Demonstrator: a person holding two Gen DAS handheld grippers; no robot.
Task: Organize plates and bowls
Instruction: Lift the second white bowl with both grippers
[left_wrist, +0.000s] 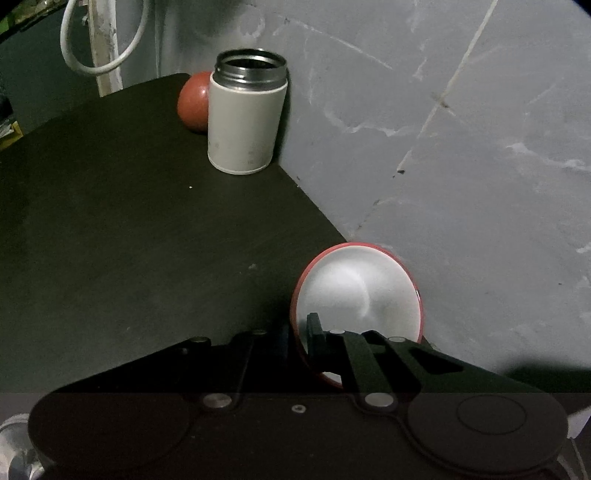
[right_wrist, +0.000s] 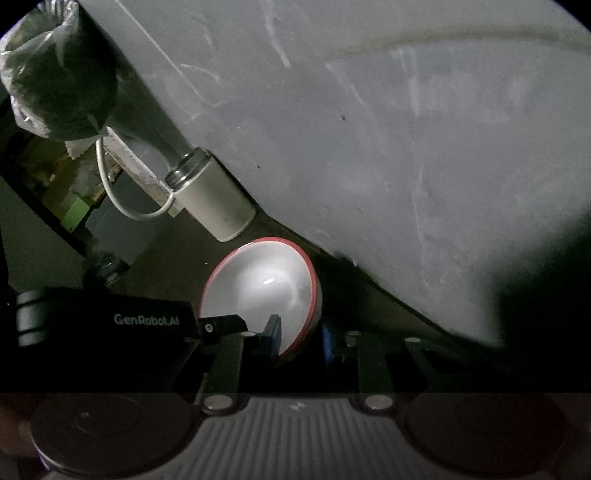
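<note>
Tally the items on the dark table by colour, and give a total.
Red: 2, the red-rimmed bowl held tilted by both grippers, and a red round object partly hidden behind the canister.
White: 1, the open-topped canister.
Total: 3.

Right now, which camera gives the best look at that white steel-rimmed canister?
The left wrist view: the canister stands upright, large and unobstructed on the dark table. In the right wrist view it looks smaller, tilted and dimmer, beyond the bowl.

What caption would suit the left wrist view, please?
Left gripper clamps a red-rimmed bowl at the dark table edge; white canister stands behind.
</note>
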